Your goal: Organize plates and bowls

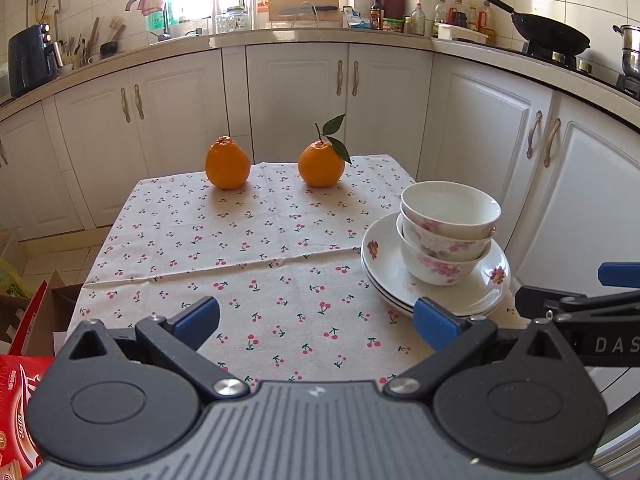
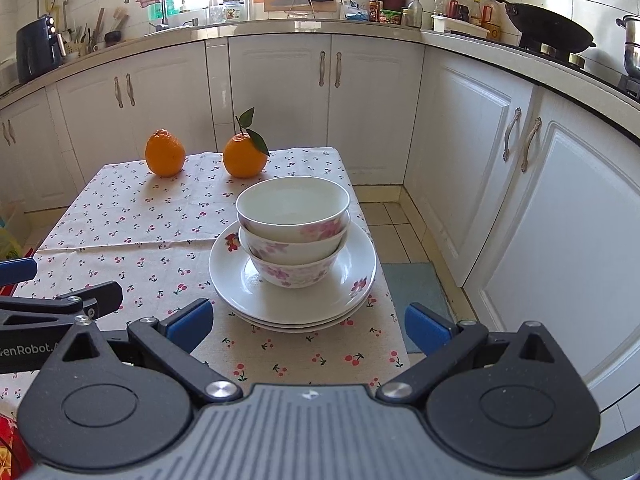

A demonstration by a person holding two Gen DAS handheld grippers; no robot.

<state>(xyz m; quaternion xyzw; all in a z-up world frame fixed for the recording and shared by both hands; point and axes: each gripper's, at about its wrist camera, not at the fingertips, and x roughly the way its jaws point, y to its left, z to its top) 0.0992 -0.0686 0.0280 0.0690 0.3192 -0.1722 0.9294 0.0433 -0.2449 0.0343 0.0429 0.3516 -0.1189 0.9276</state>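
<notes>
Stack of bowls (image 2: 293,232) on plates (image 2: 256,304): sitting at the counter's right edge, lying dead ahead of the right gripper (image 2: 306,326), the nearer one, jaws released and empty; left gripper (image 1: 318,322) hanging off to its left, jaws likewise released.

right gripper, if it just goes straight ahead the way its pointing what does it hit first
Most likely the stack of plates, whose near rim sits just ahead between the open right gripper fingers, before the stacked bowls. Height is unclear; it might pass over.

Left gripper (image 1: 316,322) jaws gape wide above the cherry-print tabletop (image 1: 240,248). Three nested bowls (image 1: 446,236) sit on stacked plates (image 1: 432,280) at two o'clock; two oranges (image 1: 227,168) stand toward twelve.
</notes>
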